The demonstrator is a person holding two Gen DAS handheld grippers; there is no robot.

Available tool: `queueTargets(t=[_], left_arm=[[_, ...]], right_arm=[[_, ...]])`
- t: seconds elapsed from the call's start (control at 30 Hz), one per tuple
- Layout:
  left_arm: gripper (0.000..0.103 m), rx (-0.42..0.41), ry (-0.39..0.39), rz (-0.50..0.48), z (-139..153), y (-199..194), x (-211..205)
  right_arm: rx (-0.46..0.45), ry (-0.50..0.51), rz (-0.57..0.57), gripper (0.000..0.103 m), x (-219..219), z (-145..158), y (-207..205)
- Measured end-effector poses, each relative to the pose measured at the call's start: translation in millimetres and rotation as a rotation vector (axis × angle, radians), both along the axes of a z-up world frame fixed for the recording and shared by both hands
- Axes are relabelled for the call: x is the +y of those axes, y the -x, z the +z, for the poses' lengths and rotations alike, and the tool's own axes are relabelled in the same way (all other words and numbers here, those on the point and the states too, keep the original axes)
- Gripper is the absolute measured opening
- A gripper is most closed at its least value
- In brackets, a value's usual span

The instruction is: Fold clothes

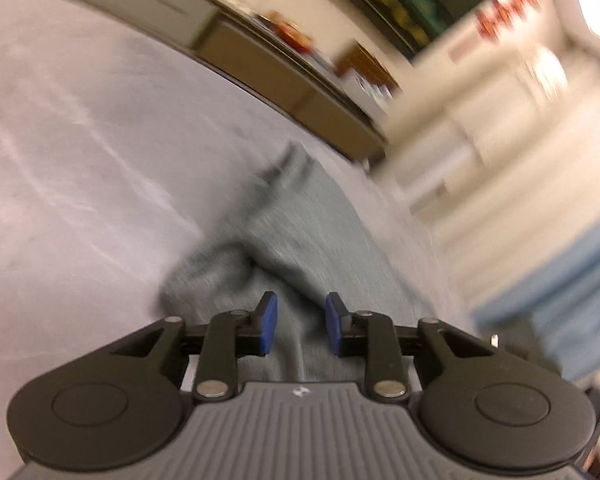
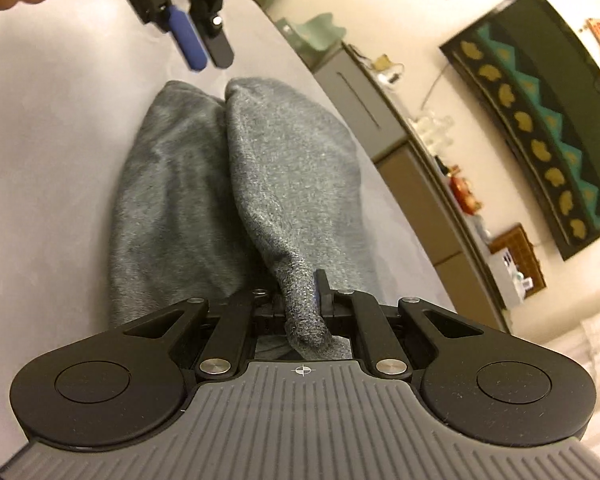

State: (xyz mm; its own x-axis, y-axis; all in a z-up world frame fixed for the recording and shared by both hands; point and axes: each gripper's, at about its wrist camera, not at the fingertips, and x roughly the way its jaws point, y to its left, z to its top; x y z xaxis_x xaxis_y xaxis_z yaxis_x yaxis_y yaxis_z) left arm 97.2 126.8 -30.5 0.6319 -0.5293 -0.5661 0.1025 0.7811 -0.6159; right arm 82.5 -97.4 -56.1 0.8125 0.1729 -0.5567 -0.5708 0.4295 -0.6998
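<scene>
Right wrist view: right gripper point(image 2: 300, 300) fingers pinch the grey garment point(image 2: 284, 168); left gripper point(image 1: 301, 322) fingers gape narrowly, empty, above it.

The garment point(image 2: 204, 184) lies on the desk point(image 2: 52, 168), folded lengthwise, its two halves side by side. Its near end rises into the right claw point(image 2: 300, 300). The left claw point(image 2: 204, 50) hangs past its far end. A cabinet point(image 2: 364, 108) stands right of the desk.
</scene>
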Motion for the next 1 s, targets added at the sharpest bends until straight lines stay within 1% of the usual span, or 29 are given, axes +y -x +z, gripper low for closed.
queueTargets(t=[0.03,0.07,0.13,0.2,0.23,0.27,0.33,0.37,0.43,0.5,0.53,0.6,0.63,0.7,0.8,0.87,0.9,0.97,1.0], left_arm=[[0.025,0.002,-0.034,-0.014,-1.0,3.1,-6.0],[0.021,0.006,-0.061,-0.025,-2.4,5.4,-11.2],[0.02,0.039,-0.038,-0.012,-9.6,3.1,-9.8],[0.019,0.077,-0.004,0.008,-17.3,0.6,-5.7],[0.019,0.092,0.011,0.022,-21.2,0.3,-3.1],[0.019,0.108,0.028,0.027,-25.1,-1.3,-2.0],[0.019,0.131,0.05,0.036,-32.2,-2.9,0.3],[0.019,0.137,0.054,0.039,-35.2,-3.0,1.3],[0.019,0.134,0.045,0.036,-37.7,-2.0,2.3],[0.019,0.132,0.03,0.031,-39.5,-1.5,2.6],[0.019,0.131,0.024,0.024,-40.1,-1.7,1.6],[0.019,0.141,0.01,0.021,-42.7,0.7,0.4],[0.017,0.147,0.008,0.022,-44.3,0.4,-0.1],[0.012,0.154,0.001,0.026,-46.4,0.1,-0.5],[0.009,0.171,0.013,0.047,-48.3,-0.1,1.7],[0.007,0.177,0.014,0.062,-48.2,1.5,3.3],[0.005,0.178,0.01,0.07,-47.8,2.7,3.9],[0.005,0.176,0.013,0.092,-45.6,7.6,9.0],[0.005,0.175,0.017,0.105,-44.1,10.8,12.8]], right_arm=[[0.018,0.039,0.002,0.015,-1.3,-2.5,-0.5],[0.021,0.07,0.003,0.02,-2.1,-2.7,5.6],[0.022,0.131,0.004,0.024,-3.6,-2.2,19.6],[0.018,0.094,0.006,0.028,6.6,10.0,28.5],[0.011,0.068,0.018,0.033,15.9,16.8,32.9],[0.004,0.043,0.029,0.035,25.1,23.6,37.3],[-0.031,0.059,0.07,0.037,49.5,21.9,47.5],[-0.047,0.081,0.089,0.041,63.3,16.4,48.2],[-0.055,0.136,0.103,0.045,87.6,-3.6,39.9],[-0.045,0.194,0.099,0.044,101.4,-25.4,26.1],[-0.045,0.227,0.086,0.037,104.8,-35.1,9.3],[-0.019,0.216,0.04,0.022,104.3,-37.5,-4.9],[-0.006,0.209,0.016,0.009,103.9,-38.1,-11.3],[-0.001,0.136,-0.023,0.006,101.5,-21.3,-12.6],[-0.001,-0.001,-0.057,0.005,102.9,18.0,2.1],[0.025,-0.061,-0.032,0.004,105.9,32.4,22.4],[0.041,-0.072,-0.02,0.005,109.2,31.9,33.1],[0.089,-0.045,-0.006,0.004,117.7,13.2,48.4],[0.097,-0.03,-0.015,0.004,118.9,0.6,49.2]])
